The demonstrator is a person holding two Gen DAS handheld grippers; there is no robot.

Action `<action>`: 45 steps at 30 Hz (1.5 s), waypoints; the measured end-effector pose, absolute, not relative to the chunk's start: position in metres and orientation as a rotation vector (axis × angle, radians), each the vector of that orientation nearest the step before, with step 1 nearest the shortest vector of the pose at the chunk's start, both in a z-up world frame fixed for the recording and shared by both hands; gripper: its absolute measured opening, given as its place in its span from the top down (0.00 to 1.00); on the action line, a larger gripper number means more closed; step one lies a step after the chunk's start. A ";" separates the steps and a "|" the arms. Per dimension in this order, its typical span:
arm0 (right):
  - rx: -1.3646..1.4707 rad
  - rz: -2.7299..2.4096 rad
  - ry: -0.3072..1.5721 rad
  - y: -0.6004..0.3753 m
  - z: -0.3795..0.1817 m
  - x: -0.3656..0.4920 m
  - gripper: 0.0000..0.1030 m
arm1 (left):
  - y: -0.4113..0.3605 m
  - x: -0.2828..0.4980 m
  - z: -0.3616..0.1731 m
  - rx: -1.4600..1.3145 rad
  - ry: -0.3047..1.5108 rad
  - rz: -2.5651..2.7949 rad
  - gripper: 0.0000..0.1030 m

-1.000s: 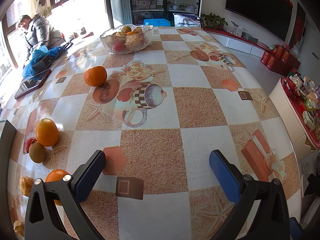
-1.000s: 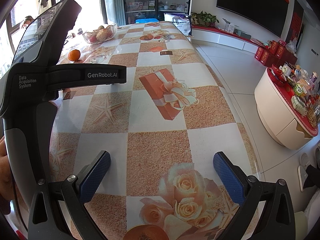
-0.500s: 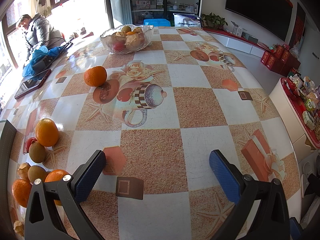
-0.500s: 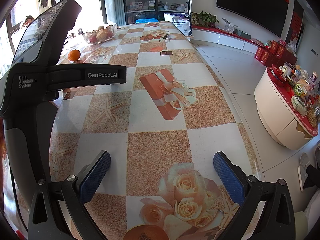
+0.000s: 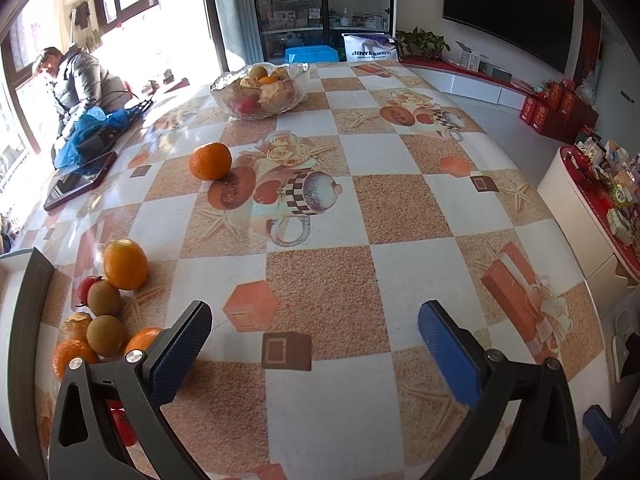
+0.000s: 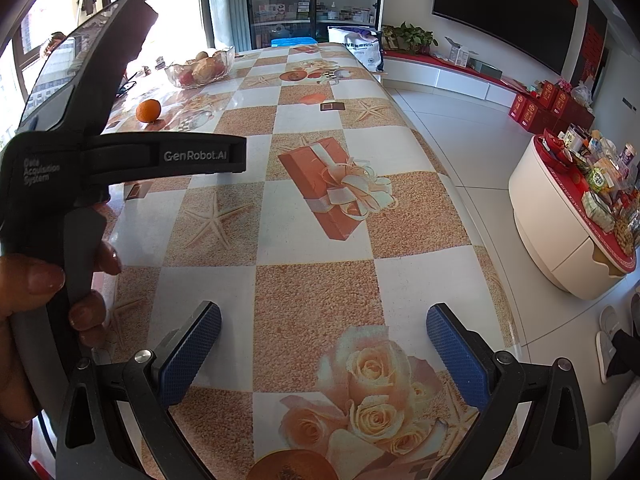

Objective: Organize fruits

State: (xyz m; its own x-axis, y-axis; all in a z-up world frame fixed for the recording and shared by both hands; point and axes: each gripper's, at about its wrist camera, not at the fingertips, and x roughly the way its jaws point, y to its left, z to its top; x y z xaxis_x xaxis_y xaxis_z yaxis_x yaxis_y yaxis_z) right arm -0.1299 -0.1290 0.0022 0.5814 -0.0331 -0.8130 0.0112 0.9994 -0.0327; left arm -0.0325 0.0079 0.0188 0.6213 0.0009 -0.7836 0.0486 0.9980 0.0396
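Note:
A cluster of fruit lies on the patterned table (image 5: 400, 208) at the lower left: a big orange (image 5: 126, 264), two kiwis (image 5: 104, 298), a small tomato (image 5: 85, 285) and two more oranges (image 5: 70, 356). One orange (image 5: 210, 161) lies alone farther off, before a glass bowl (image 5: 260, 88) filled with fruit. My left gripper (image 5: 314, 320) is open and empty, just right of the cluster. My right gripper (image 6: 324, 320) is open and empty over the rose print. In the right wrist view the lone orange (image 6: 148, 111) and the bowl (image 6: 200, 68) are far back left.
The left gripper's black body (image 6: 120, 156), held by a hand (image 6: 40, 280), fills the left of the right wrist view. A phone (image 5: 80, 186) and a blue bag (image 5: 92, 128) lie at the table's far left, near a seated person (image 5: 72, 80). The table edge drops off right.
A kiwi and an orange have joined the cluster at the lower left of the left wrist view. The hand's fingers now show on the left gripper's handle. Both grippers hold still.

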 end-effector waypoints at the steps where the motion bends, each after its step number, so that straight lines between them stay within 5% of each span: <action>1: -0.025 -0.026 0.950 -0.129 0.002 -0.130 0.00 | 0.012 -0.044 0.027 0.065 0.879 -0.045 0.00; 8: -0.025 -0.026 0.950 -0.129 0.002 -0.130 0.00 | 0.087 -0.118 0.060 0.073 0.778 -0.007 0.00; 15: -0.025 -0.026 0.950 -0.129 0.002 -0.130 0.00 | 0.155 -0.147 0.014 0.039 0.886 0.090 0.00; 34: -0.030 0.004 1.056 -0.098 0.004 -0.113 0.00 | 0.172 -0.134 -0.001 -0.053 0.953 0.075 0.02; 38: -0.071 0.095 1.101 -0.063 0.003 -0.099 0.00 | 0.175 -0.136 0.003 -0.060 0.924 0.095 0.17; 41: -0.079 0.137 1.119 -0.041 0.002 -0.087 0.00 | 0.177 -0.141 0.005 -0.051 0.895 0.095 0.45; 45: -0.025 0.225 1.136 -0.014 0.006 -0.070 0.00 | 0.181 -0.145 0.004 -0.061 0.869 0.085 0.50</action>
